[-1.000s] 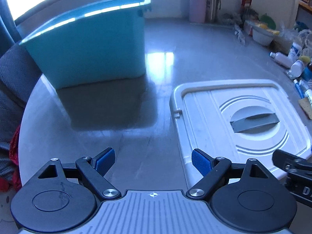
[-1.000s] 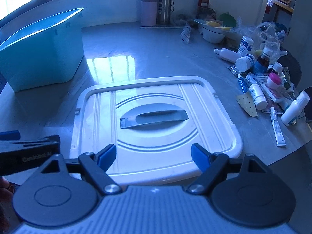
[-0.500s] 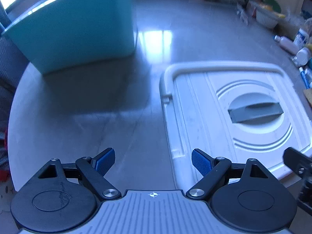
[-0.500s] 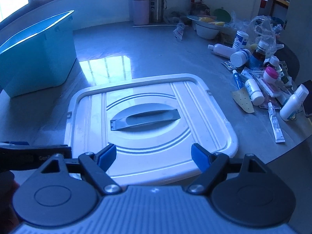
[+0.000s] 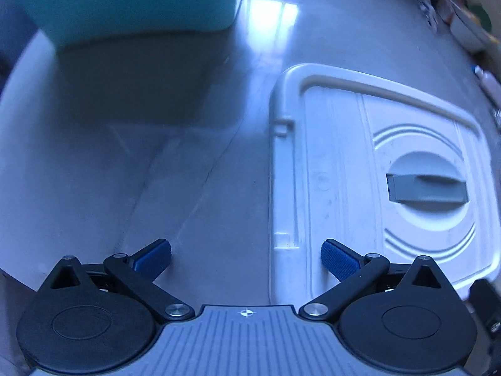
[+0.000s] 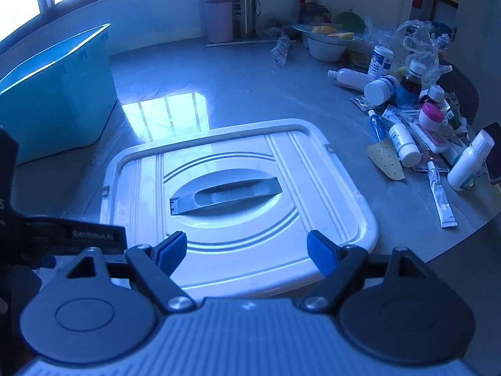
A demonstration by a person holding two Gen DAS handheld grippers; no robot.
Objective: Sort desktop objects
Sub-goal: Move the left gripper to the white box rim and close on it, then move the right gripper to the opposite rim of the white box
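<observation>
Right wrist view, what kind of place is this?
Probably a lived-in home room: a grey table cluttered with medicine bottles, flasks by the wall, and a white bin lid.

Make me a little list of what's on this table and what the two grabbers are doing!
table: grey round top
white lid: flat on the table, grey handle on top
teal bin: far left, upright
bottles and tubes: heaped at the right edge
flasks: two by the back wall
left gripper: opening, nothing between the jaws, over the lid's left edge
right gripper: open, empty, over the lid's near edge
</observation>
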